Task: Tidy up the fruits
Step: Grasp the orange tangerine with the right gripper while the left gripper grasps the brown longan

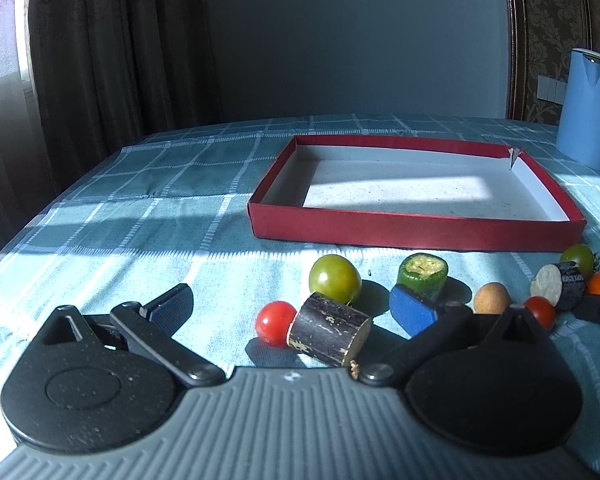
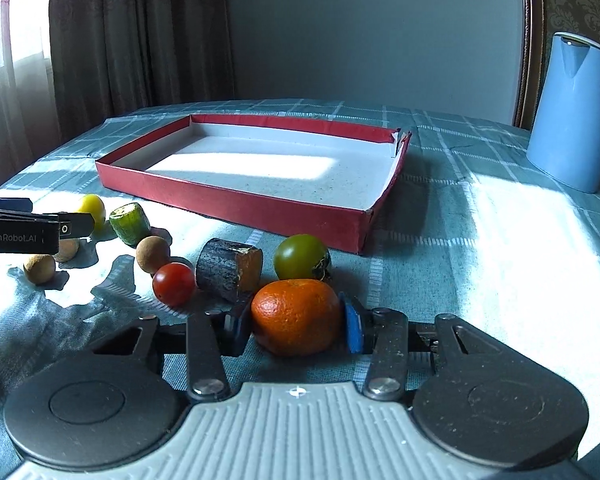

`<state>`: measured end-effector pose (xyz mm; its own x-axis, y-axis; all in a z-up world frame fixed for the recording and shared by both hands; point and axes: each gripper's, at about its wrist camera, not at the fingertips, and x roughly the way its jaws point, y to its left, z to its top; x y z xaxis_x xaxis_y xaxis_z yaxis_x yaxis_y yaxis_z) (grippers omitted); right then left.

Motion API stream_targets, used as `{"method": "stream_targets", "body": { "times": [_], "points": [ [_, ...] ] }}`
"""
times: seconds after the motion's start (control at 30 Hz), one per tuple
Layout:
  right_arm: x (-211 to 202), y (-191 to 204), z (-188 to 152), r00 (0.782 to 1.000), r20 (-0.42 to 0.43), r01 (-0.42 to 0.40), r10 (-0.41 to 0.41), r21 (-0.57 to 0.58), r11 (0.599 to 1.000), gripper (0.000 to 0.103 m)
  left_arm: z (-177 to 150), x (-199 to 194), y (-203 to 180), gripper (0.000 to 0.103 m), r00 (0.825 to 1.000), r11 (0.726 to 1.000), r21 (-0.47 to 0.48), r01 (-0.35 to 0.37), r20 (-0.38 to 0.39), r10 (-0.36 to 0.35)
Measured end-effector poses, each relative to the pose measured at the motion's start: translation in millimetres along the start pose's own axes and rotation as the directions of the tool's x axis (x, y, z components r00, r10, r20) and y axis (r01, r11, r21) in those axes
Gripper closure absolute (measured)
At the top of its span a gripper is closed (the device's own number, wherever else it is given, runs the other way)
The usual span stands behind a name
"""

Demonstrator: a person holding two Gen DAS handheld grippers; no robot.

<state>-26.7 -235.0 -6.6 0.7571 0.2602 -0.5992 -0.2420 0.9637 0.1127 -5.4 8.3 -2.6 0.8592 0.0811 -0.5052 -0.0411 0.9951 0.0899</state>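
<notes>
My right gripper (image 2: 296,322) is shut on an orange mandarin (image 2: 296,316) low over the cloth. Just beyond it lie a green tomato (image 2: 302,257), a dark cut cylinder (image 2: 229,269), a red cherry tomato (image 2: 174,283) and a brown longan (image 2: 152,254). My left gripper (image 1: 292,306) is open; between its wide-spread fingers lie a dark cylinder (image 1: 329,330), a red cherry tomato (image 1: 275,322) and a green tomato (image 1: 335,279). A cut green cucumber piece (image 1: 423,275) stands by its right pad. The empty red tray (image 1: 416,230) lies behind the fruit.
A blue jug (image 1: 588,110) stands at the table's far right, also seen in the right wrist view (image 2: 570,114). A checked teal cloth (image 1: 140,208) covers the table. Curtains hang at the far left. The left gripper's body (image 2: 20,230) shows at the left edge.
</notes>
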Motion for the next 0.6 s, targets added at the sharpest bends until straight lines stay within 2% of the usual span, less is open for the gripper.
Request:
{"method": "stream_targets", "body": {
  "times": [0.1, 0.27, 0.37, 0.6],
  "points": [
    [-1, -8, 0, 0.999, 0.007, -0.033, 0.032, 0.045, 0.998, 0.06, -10, -13, 13, 0.0, 1.0, 1.0, -0.002, 0.008, 0.031, -0.008],
    [-1, -10, 1, 0.999, 0.006, -0.043, 0.042, 0.059, 0.997, 0.06, -21, -29, 30, 0.0, 0.999, 0.996, -0.076, 0.049, 0.012, -0.048],
    [-1, -11, 0, 0.999, 0.008, -0.047, 0.047, 0.066, 0.997, 0.06, -23, -35, 26, 0.0, 0.999, 0.996, -0.077, 0.041, 0.021, -0.04],
    [-1, -11, 0, 0.999, 0.009, -0.044, 0.043, 0.061, 0.997, 0.06, -24, -43, 10, 0.0, 0.997, 0.995, -0.059, 0.081, 0.009, -0.08]
  ]
}}
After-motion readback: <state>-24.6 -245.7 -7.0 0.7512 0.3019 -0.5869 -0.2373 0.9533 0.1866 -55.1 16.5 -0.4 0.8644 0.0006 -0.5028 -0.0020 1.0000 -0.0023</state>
